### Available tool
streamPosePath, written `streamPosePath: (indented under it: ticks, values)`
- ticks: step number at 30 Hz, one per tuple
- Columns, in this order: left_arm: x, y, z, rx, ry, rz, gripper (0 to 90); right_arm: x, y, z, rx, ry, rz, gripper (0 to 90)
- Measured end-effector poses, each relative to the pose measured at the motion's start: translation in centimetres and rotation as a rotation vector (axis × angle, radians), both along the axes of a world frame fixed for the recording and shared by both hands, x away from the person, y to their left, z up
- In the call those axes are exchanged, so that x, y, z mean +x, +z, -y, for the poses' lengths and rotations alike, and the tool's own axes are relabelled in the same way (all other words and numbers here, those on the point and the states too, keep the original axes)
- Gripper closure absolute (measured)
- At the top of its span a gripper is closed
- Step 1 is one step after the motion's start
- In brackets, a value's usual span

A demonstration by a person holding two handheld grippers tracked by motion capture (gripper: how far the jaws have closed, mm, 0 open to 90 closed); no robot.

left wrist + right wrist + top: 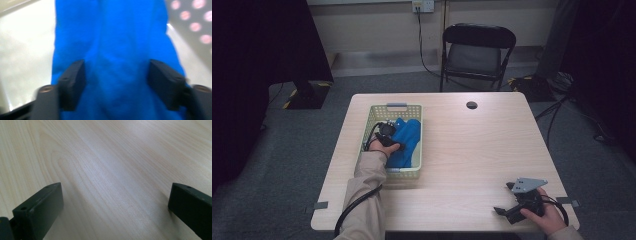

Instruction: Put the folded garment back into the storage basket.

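- Reaching into the basket (368,131), the left gripper (388,134) sits low over the blue cloth (406,142) at the left side of the bench (472,150).
- From the left gripper view, the blue cloth (112,50) lies between the two black jaws, which stand apart on either side of a fold; the picture is blurred, so I cannot tell whether the pads press on the cloth yet.
- That cloth is bunched inside the pale green basket, filling its right and near part, with the basket's holed wall (192,17) at the upper right of the left gripper view.
- The basket stands on the left half of the bench, its grey handle on the far end.
- A beige sleeve (367,195) comes in from the near edge and leads up to the left hand (384,147) at the basket, with a black cable trailing beside it.
- The right gripper (507,210) rests at the near right corner of the bench, well apart from the basket, held by the right hand (546,216).
- Its jaws are spread wide with nothing between them; bare wood of the bench (105,170) shows in the gap.
- A black folding chair (477,50) stands on the floor beyond the far edge of the bench.
- A small dark round hole (471,105) sits in the bench top near its far edge.
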State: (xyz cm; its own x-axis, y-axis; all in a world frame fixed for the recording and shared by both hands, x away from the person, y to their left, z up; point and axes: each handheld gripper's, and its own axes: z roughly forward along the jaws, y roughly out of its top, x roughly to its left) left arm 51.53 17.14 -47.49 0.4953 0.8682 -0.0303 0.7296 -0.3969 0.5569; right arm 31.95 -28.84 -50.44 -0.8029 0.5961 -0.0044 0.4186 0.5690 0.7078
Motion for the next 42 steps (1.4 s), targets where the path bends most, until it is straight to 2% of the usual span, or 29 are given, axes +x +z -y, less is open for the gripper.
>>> streamPosePath:
  ticks: [2,6,8,11,13,15,16,18,20,23,26,27,34,39,42]
  values:
    - [0.1,-0.2,-0.1,-0.001,0.011,0.007,19.7,0.0,0.0,0.0,0.0,0.0,0.0,0.0]
    - [0.3,-0.8,-0.4,0.0,0.072,0.012,4.3,0.0,0.0,0.0,0.0,0.0,0.0,0.0]
    - [0.3,-0.8,-0.5,0.001,0.081,0.008,0.2,0.0,0.0,0.0,0.0,0.0,0.0,0.0]
    - [0.5,-0.5,-0.4,0.012,0.077,-0.011,1.0,0.0,0.0,0.0,0.0,0.0,0.0,0.0]
    - [0.5,-0.1,-0.3,0.015,0.074,-0.022,4.7,0.0,0.0,0.0,0.0,0.0,0.0,0.0]
    - [0.5,0.4,-0.1,0.015,0.069,-0.002,7.5,0.0,0.0,0.0,0.0,0.0,0.0,0.0]
    - [0.5,0.7,0.1,0.003,0.072,0.016,7.6,0.0,0.0,0.0,0.0,0.0,0.0,0.0]
    - [0.5,1.2,0.5,-0.018,0.053,0.046,8.5,0.0,0.0,0.0,0.0,0.0,0.0,0.0]
    - [0.5,1.4,0.9,-0.018,0.027,0.067,12.3,0.0,0.0,0.0,0.0,0.0,0.0,0.0]
    - [0.7,1.0,1.3,0.033,0.003,0.071,16.7,0.0,0.0,0.0,0.0,0.0,0.0,0.0]
    - [0.9,0.1,1.5,0.027,-0.002,0.062,20.9,0.0,0.0,0.0,0.0,0.0,0.0,0.0]
    - [1.0,-0.1,1.5,0.01,-0.005,0.058,21.1,0.0,0.0,0.0,0.0,0.0,0.0,0.0]
    - [1.4,-0.2,1.9,0.029,-0.003,0.024,17.1,0.0,0.0,0.0,0.0,0.0,0.0,0.0]
    - [1.5,-1.0,1.7,0.009,0.036,0.021,1.5,0.0,0.0,0.0,0.0,0.0,0.0,0.0]
    - [1.6,-0.9,1.7,0.013,0.035,0.012,0.1,0.0,0.0,0.0,0.0,0.0,0.0,0.0]
